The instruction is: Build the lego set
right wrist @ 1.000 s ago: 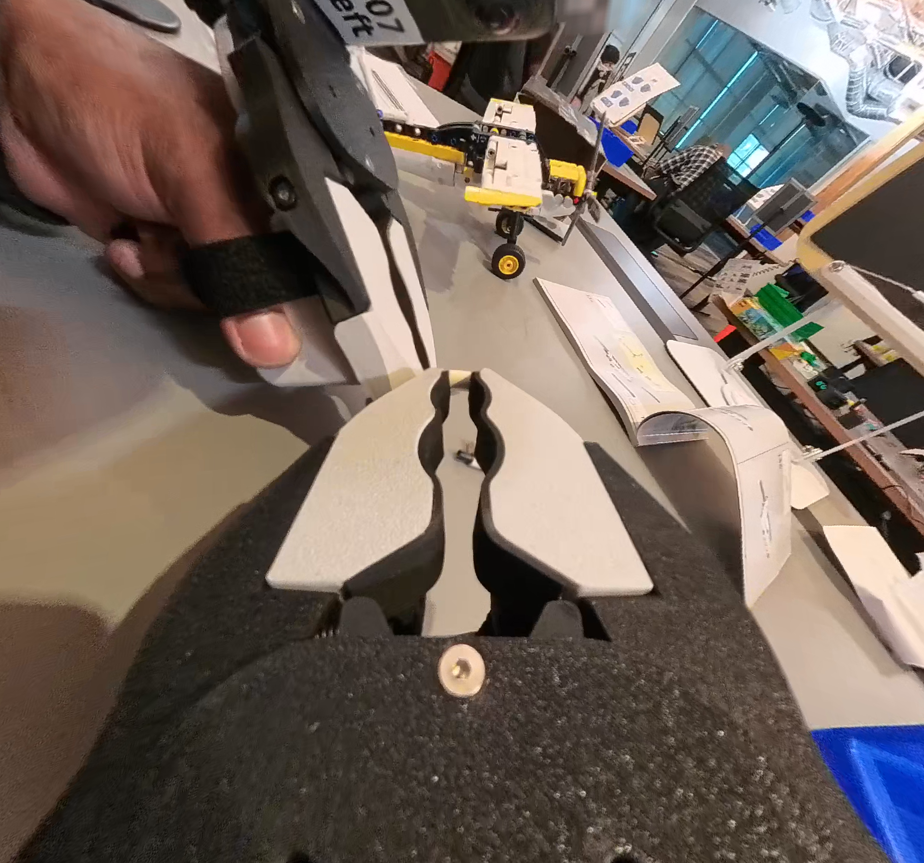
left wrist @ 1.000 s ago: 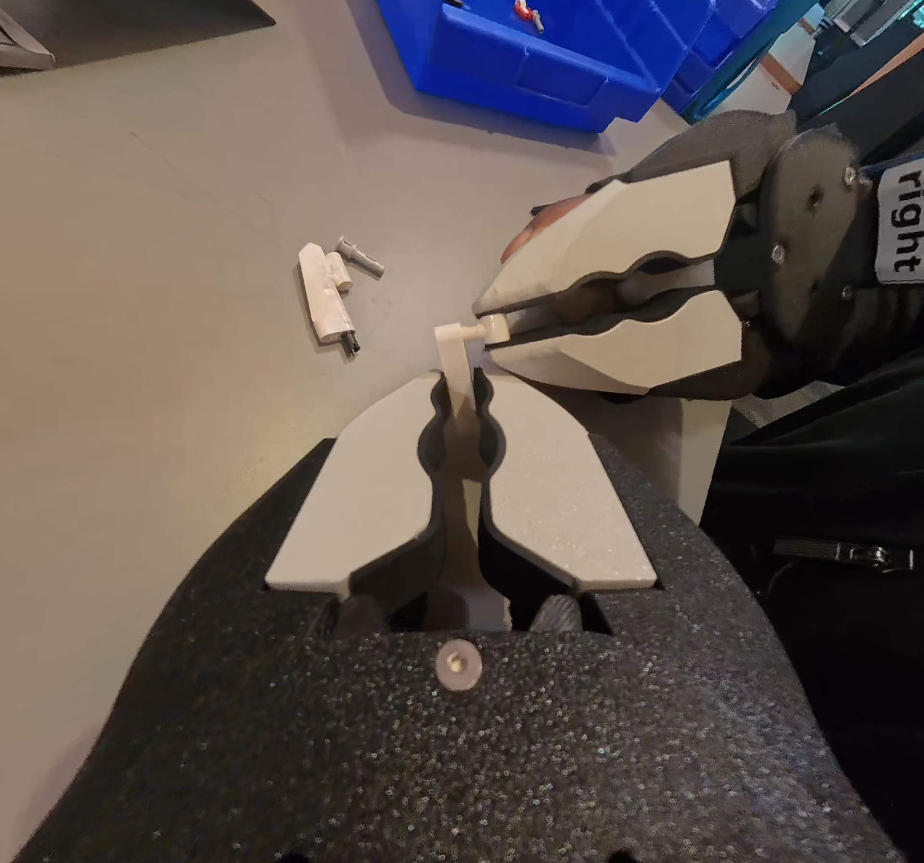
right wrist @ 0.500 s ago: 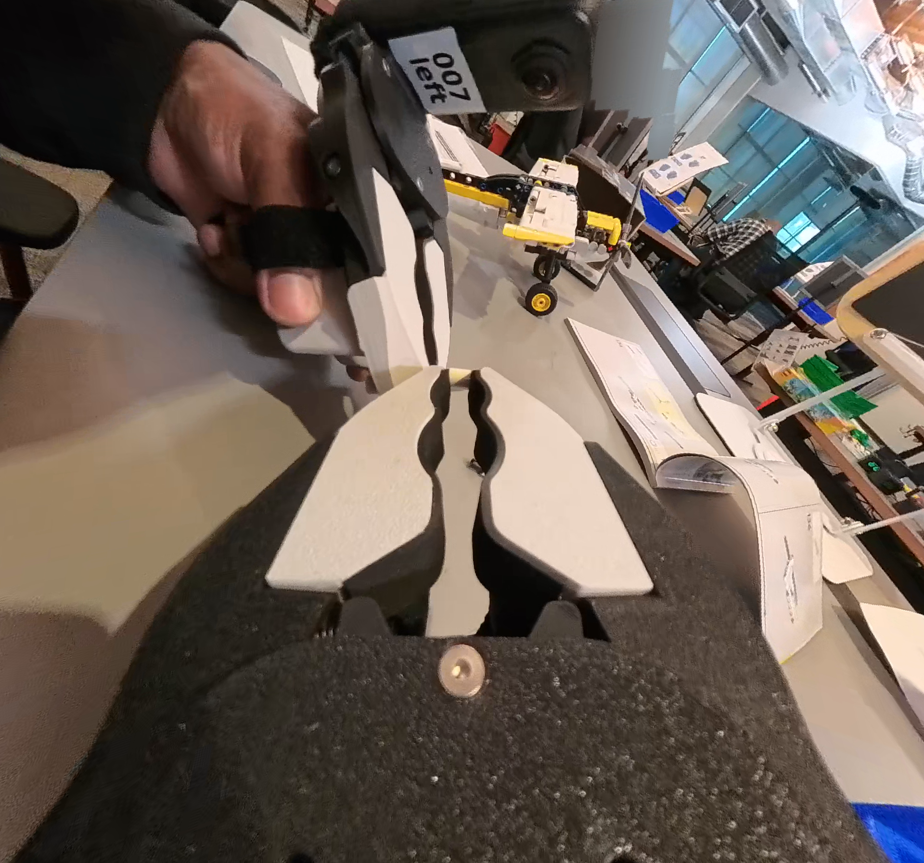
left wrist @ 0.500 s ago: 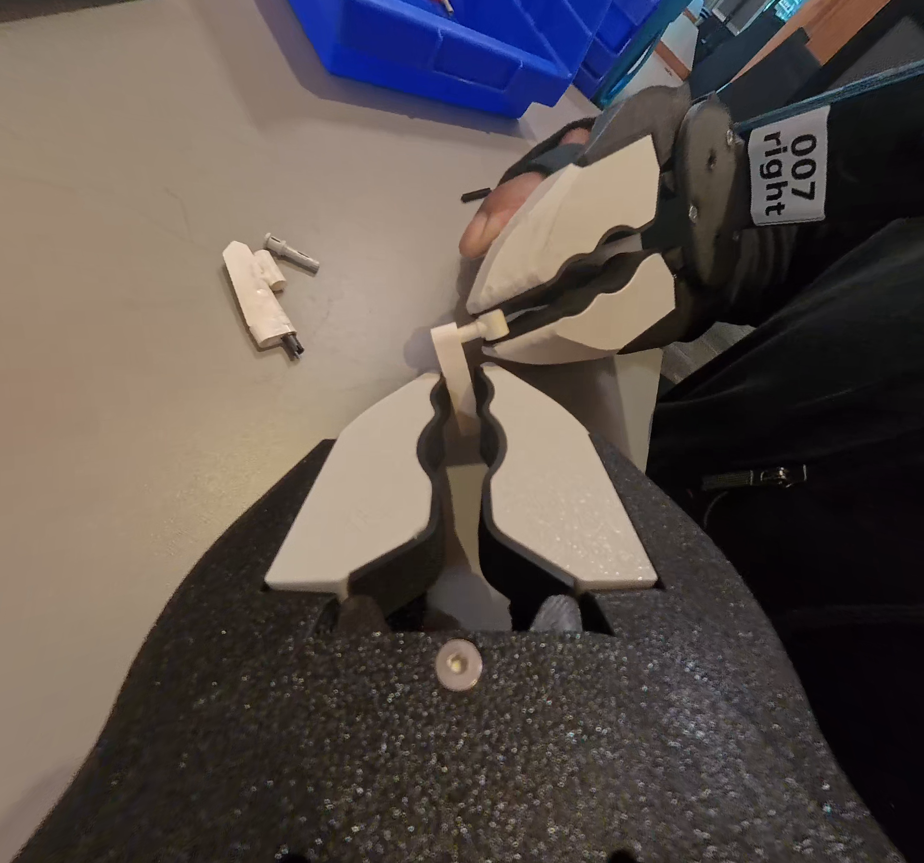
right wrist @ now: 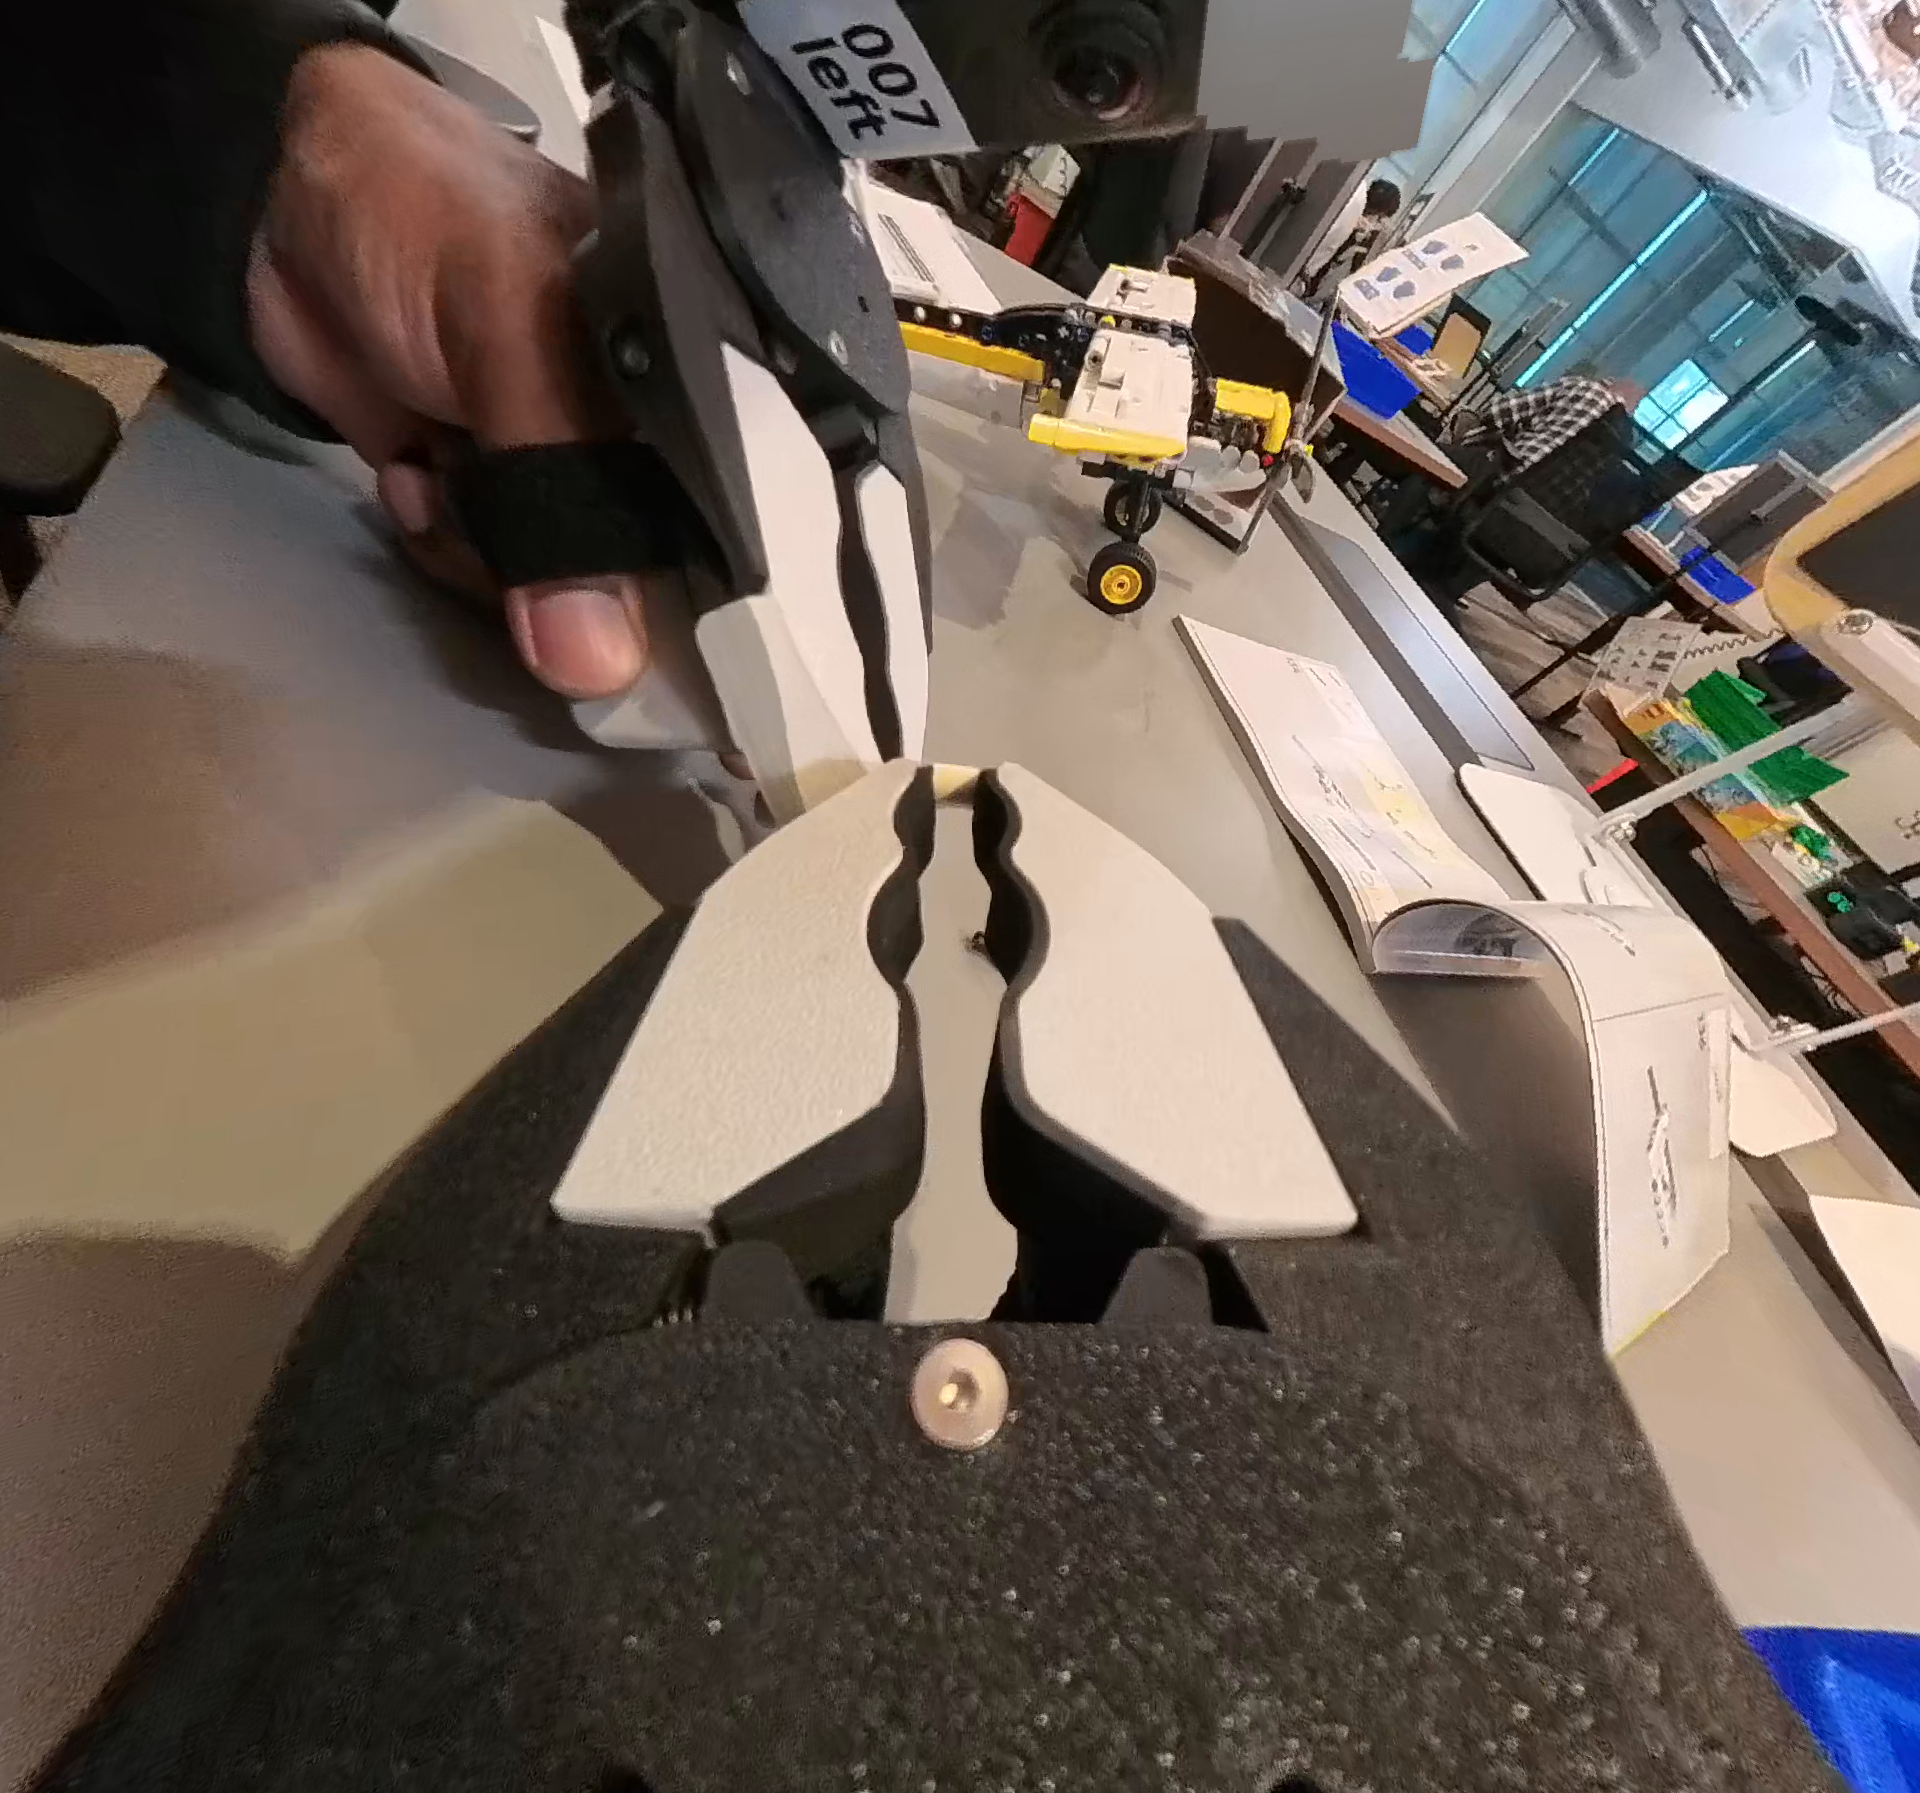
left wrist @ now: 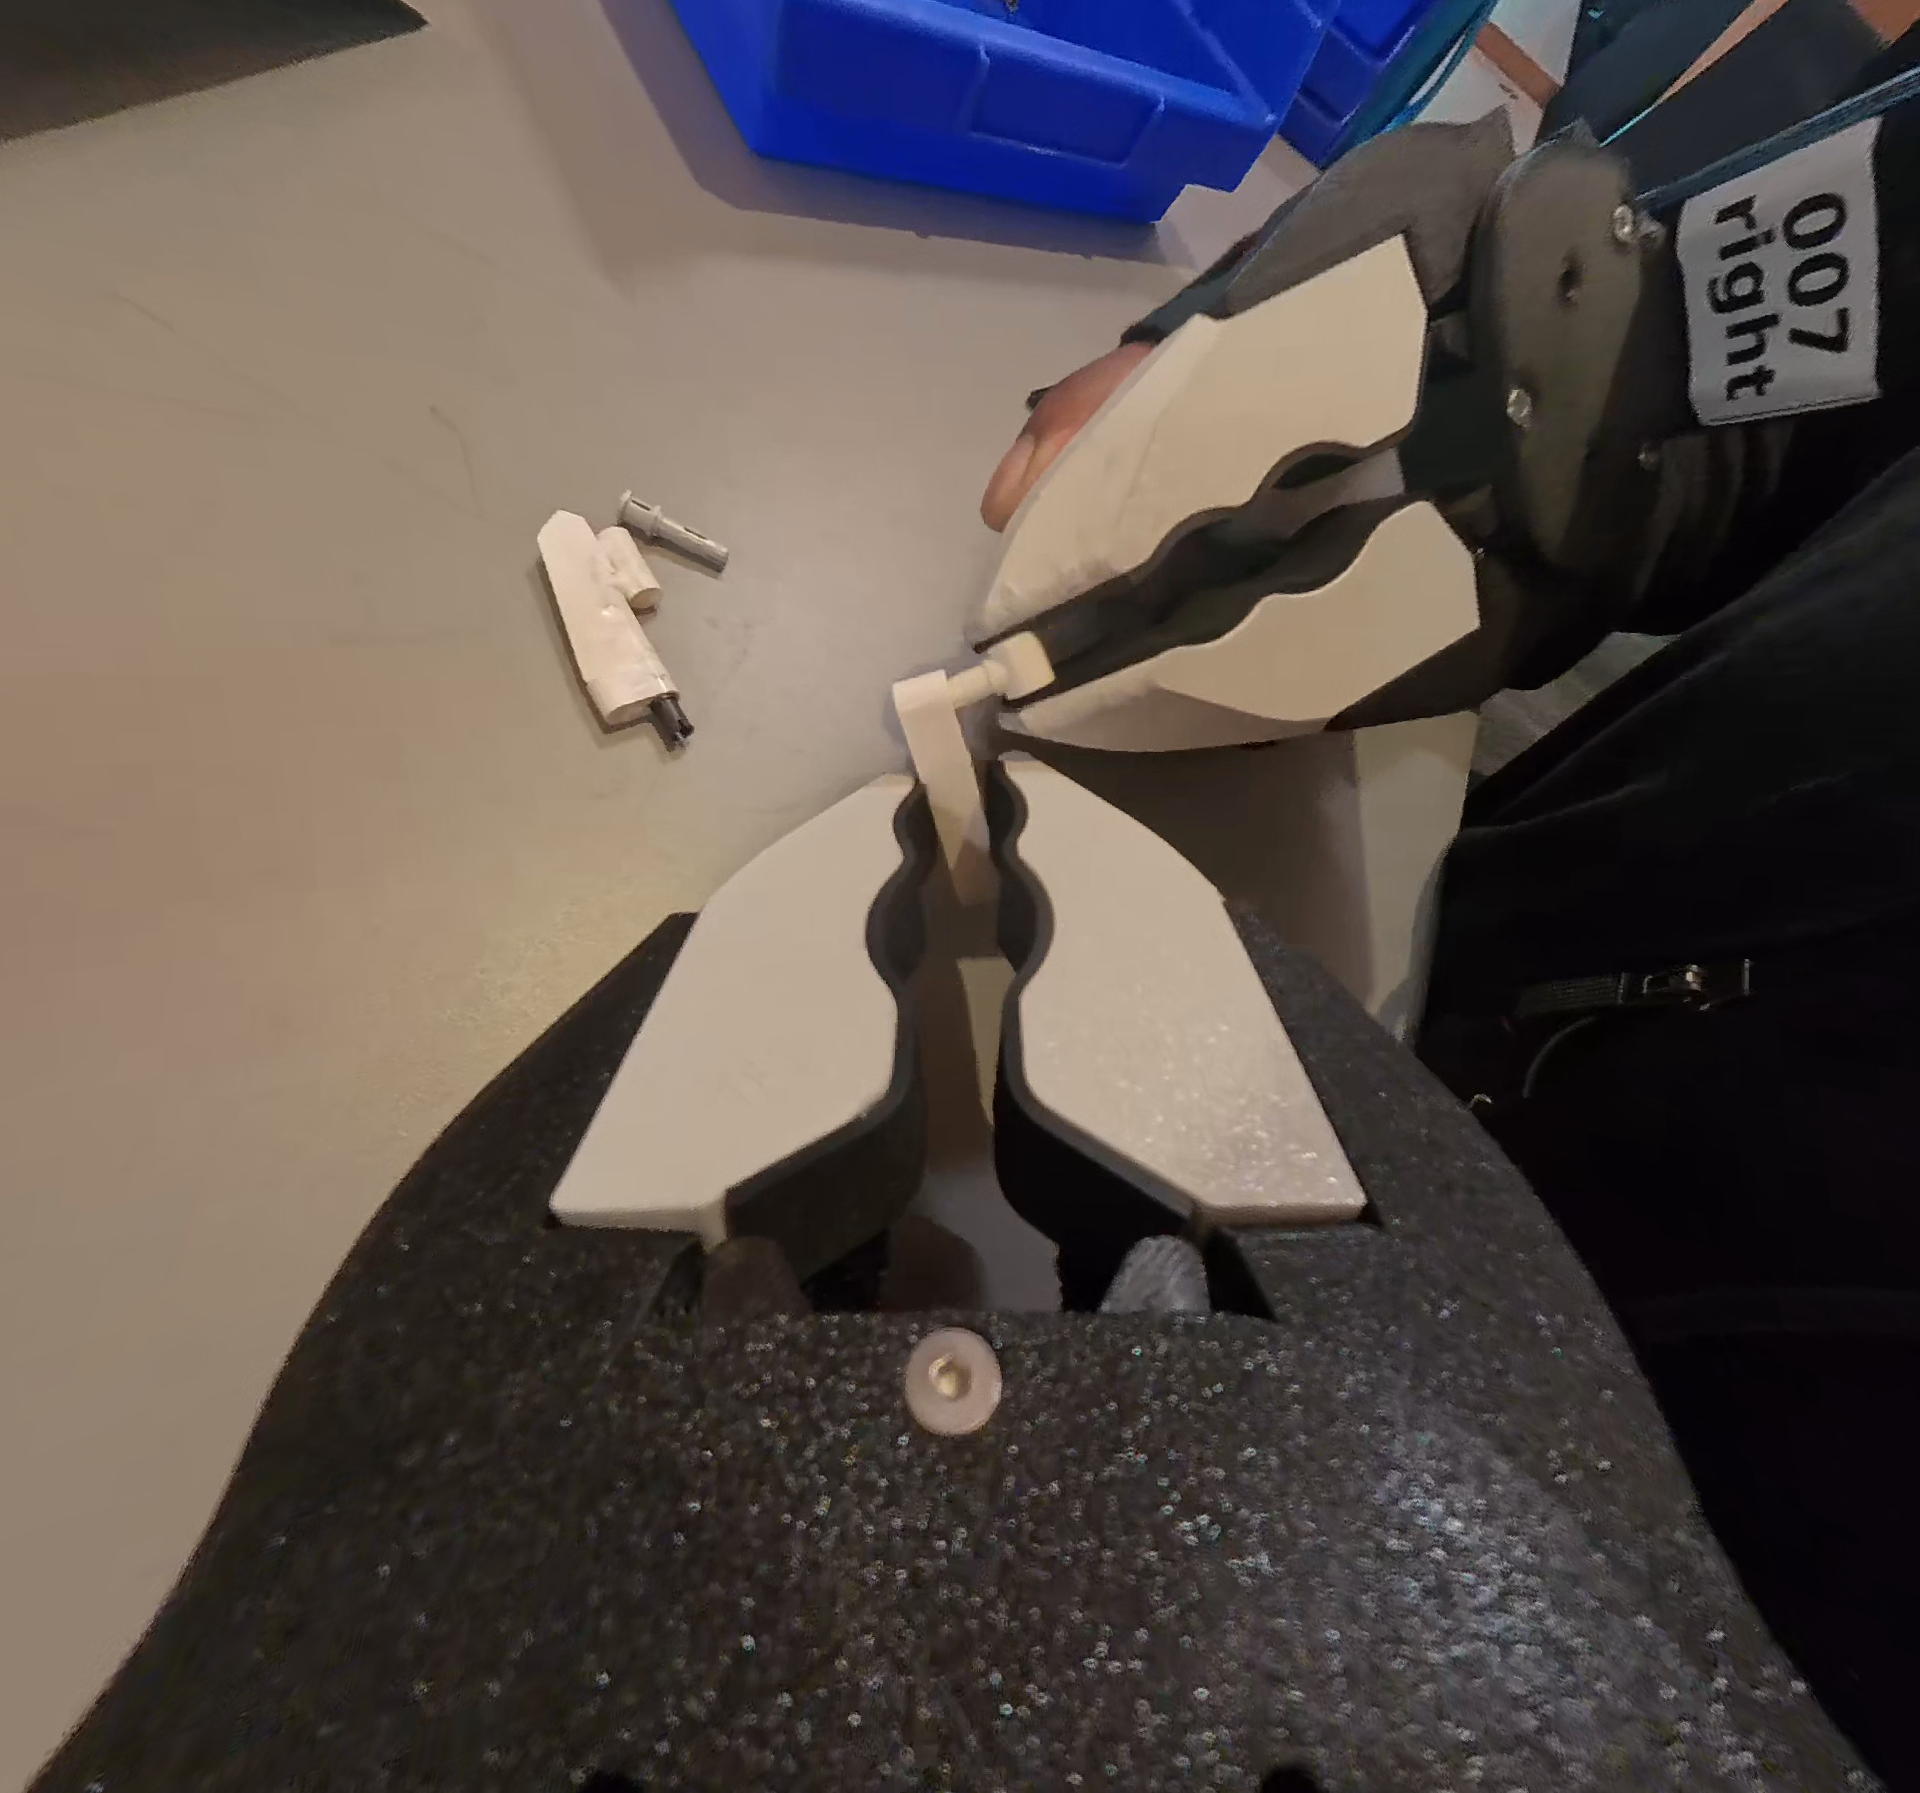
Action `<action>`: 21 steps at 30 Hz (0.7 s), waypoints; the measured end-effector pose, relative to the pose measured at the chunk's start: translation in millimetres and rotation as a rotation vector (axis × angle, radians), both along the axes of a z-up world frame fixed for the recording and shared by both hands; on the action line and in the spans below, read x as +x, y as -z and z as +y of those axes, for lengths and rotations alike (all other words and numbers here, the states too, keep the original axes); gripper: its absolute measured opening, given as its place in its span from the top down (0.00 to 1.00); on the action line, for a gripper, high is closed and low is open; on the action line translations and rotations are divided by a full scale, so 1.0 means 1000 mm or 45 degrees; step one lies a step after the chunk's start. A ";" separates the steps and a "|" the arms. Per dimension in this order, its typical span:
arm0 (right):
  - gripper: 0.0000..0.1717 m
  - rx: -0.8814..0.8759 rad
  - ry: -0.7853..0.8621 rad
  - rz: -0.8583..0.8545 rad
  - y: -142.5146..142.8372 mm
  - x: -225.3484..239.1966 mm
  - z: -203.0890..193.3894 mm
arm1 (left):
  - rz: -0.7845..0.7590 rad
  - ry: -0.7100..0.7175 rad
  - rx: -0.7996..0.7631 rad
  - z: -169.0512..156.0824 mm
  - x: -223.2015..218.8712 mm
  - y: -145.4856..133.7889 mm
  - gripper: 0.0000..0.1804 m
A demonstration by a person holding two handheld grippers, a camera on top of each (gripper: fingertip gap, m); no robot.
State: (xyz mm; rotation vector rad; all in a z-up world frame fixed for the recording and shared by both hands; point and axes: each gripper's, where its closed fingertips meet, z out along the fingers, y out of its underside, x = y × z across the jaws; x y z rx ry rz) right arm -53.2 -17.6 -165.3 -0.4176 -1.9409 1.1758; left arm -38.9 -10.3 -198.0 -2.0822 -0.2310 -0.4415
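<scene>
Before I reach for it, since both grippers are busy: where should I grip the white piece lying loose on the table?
Grip the white piece across its long flat sides, near mid-length, from above. It lies flat on the table, with a stub and the grey pin at one end and a dark pin at the other.

The worktop (left wrist: 312, 393) is showing a matt grey, faintly scuffed surface, the blue bins (left wrist: 987, 81) are gleaming as glossy plastic, the small white beam (left wrist: 940, 767) is looking like smooth matt plastic, the fingers (left wrist: 769, 995) are appearing finely grained, and the booklet (right wrist: 1351, 808) is lying as thin paper.
</scene>
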 end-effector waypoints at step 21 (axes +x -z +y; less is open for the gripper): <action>0.95 0.089 -0.054 -0.054 0.007 0.002 0.000 | 0.215 -0.027 -0.058 -0.002 -0.001 0.007 0.94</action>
